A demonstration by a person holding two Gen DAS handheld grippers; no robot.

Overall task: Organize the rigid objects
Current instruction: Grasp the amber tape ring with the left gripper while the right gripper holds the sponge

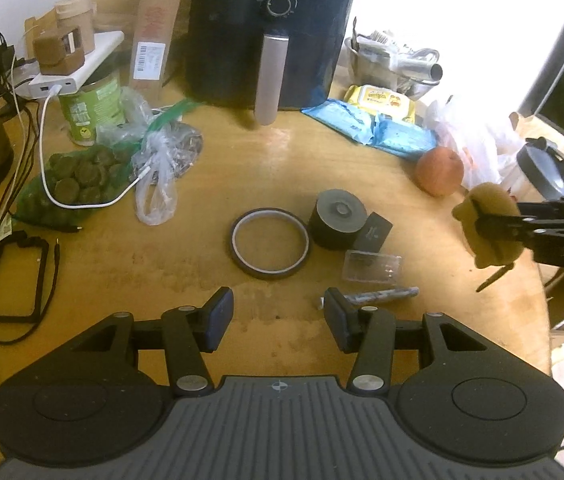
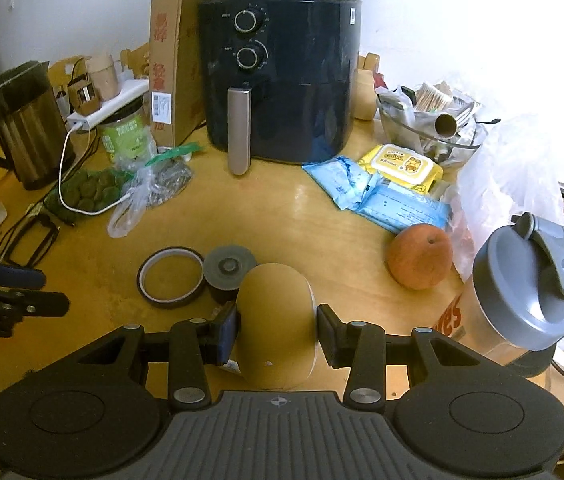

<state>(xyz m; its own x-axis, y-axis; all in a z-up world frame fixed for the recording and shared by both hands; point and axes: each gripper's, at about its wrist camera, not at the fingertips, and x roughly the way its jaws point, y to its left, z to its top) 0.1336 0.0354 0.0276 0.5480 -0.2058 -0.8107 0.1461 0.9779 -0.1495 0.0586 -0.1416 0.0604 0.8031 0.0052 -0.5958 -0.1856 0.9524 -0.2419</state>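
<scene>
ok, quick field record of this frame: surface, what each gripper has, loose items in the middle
surface: round wooden table
right gripper: shut on tan rounded object, held clear of the table
left gripper: open, nothing between the pads, over bare wood
centre items: tape ring flat; dark cylinder right of it; clear plastic case; pen
back: air fryer
right side: apple, shaker bottle

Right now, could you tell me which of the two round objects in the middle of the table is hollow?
The flat tape ring: bare table shows through its centre. The dark cylinder touching its right side is solid-topped and taller.
</scene>
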